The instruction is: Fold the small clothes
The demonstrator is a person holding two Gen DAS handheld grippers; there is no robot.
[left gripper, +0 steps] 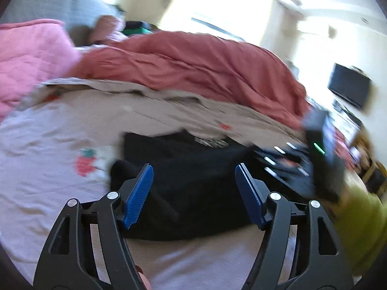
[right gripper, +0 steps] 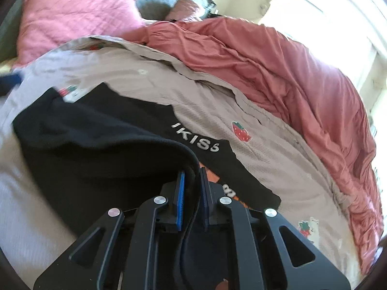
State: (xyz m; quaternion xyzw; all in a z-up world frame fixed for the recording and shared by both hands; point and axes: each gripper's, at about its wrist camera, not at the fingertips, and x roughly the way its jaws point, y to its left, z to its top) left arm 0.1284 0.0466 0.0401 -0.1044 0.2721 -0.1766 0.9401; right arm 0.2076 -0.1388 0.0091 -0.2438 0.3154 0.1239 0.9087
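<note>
A small black garment [right gripper: 96,145] with white lettering [right gripper: 196,142] lies on the bed sheet. My right gripper [right gripper: 192,183] is shut on a raised hem of the black garment, and the cloth runs down between its blue pads [right gripper: 180,200]. In the left wrist view the black garment [left gripper: 193,181] lies spread below my left gripper [left gripper: 194,183], which is open with nothing between its blue pads [left gripper: 139,195]. The right gripper [left gripper: 314,159] shows blurred at the garment's right edge.
The bed has a pale strawberry-print sheet [right gripper: 241,91]. A rumpled red quilt [right gripper: 290,67] lies along the far side and a pink pillow [right gripper: 70,17] at the head. A dark screen [left gripper: 349,88] hangs on the wall at right. A yellow-green sleeve [left gripper: 362,229] is at lower right.
</note>
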